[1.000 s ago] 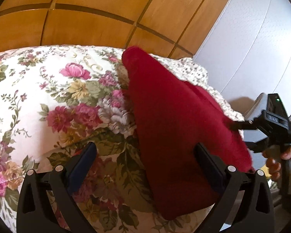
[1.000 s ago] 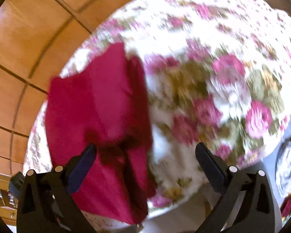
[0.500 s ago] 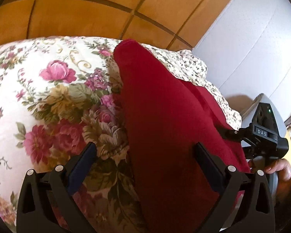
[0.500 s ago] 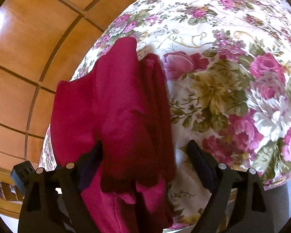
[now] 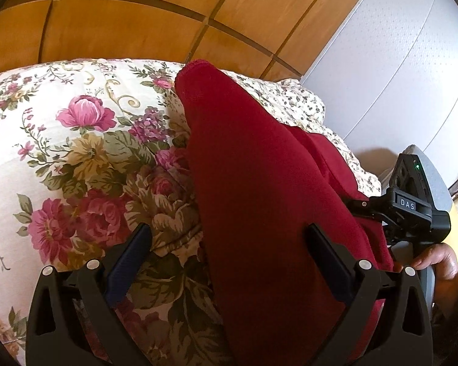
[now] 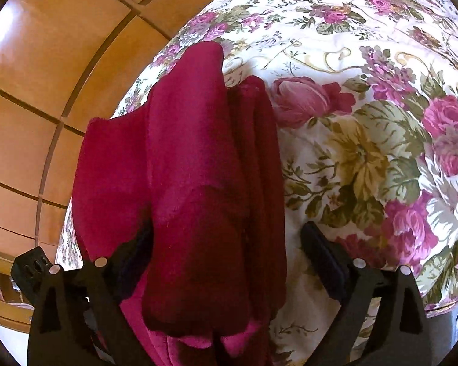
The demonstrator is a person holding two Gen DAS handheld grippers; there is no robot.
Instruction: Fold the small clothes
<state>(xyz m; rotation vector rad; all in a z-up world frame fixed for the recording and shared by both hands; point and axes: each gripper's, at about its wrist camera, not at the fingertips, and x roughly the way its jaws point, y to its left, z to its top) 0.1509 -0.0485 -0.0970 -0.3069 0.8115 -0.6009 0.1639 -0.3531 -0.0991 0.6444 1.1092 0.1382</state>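
Note:
A dark red garment (image 5: 259,183) lies folded lengthwise on a floral bedspread (image 5: 76,152). My left gripper (image 5: 229,256) is open, with the near end of the garment lying between its fingers. In the right wrist view the same garment (image 6: 192,167) shows several stacked folds. My right gripper (image 6: 229,247) is open around its near end, the left finger partly hidden behind the cloth. The right gripper's body (image 5: 412,210) shows in the left wrist view at the garment's right edge, held by a hand.
A wooden panelled wall (image 5: 137,15) stands behind the bed. A grey-white wall (image 5: 397,76) is at the right. The bedspread (image 6: 366,122) spreads wide to the right of the garment. The left gripper's body (image 6: 33,268) peeks in at lower left.
Both grippers have moved closer over the garment's near end. The right gripper came in from the side until the cloth lies between its fingers. The garment has stayed in place.

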